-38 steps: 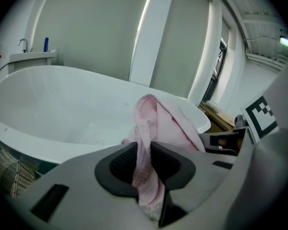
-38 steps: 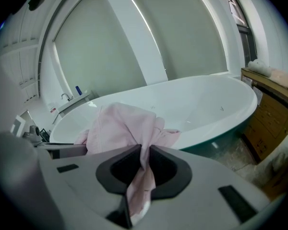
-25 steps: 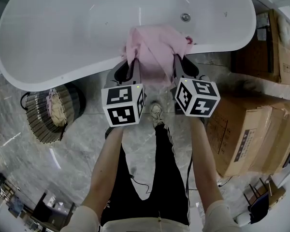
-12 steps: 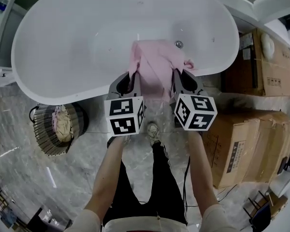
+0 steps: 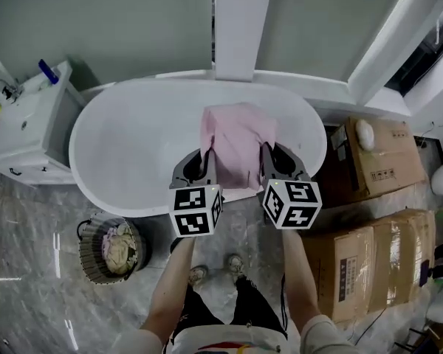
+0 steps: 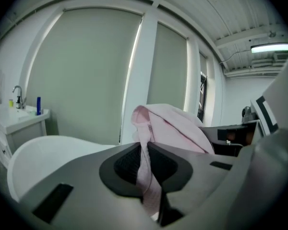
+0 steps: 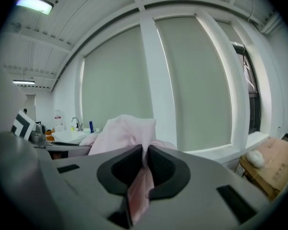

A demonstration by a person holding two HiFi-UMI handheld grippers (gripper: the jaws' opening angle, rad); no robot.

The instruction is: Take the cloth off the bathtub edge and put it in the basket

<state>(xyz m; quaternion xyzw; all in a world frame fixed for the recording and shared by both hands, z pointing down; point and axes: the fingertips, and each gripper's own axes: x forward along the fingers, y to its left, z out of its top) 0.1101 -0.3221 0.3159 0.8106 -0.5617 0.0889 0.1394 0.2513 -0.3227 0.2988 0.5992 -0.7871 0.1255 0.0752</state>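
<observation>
**Pink cloth held up by both grippers over the tub**

The cloth (image 5: pixel 236 150) is pinched at its two near corners and held up in the air, stretched between the grippers above the tub's (image 5: pixel 125 131) near side. It bunches into a soft hump at the top.

The left gripper (image 5: pixel 202 164) has its jaws nearly closed, clamping a thin fold of pink fabric that runs down between the pads. The right gripper (image 5: pixel 270 159) is the same, almost shut on the cloth's other corner, with a strip hanging below the jaws.

The basket (image 5: pixel 87 251) stands on the floor to the person's left, just beside the tub, with crumpled fabric already in it. Boxes (image 5: pixel 376 169) sit on the right and a sink unit (image 5: pixel 26 135) on the far left.
</observation>
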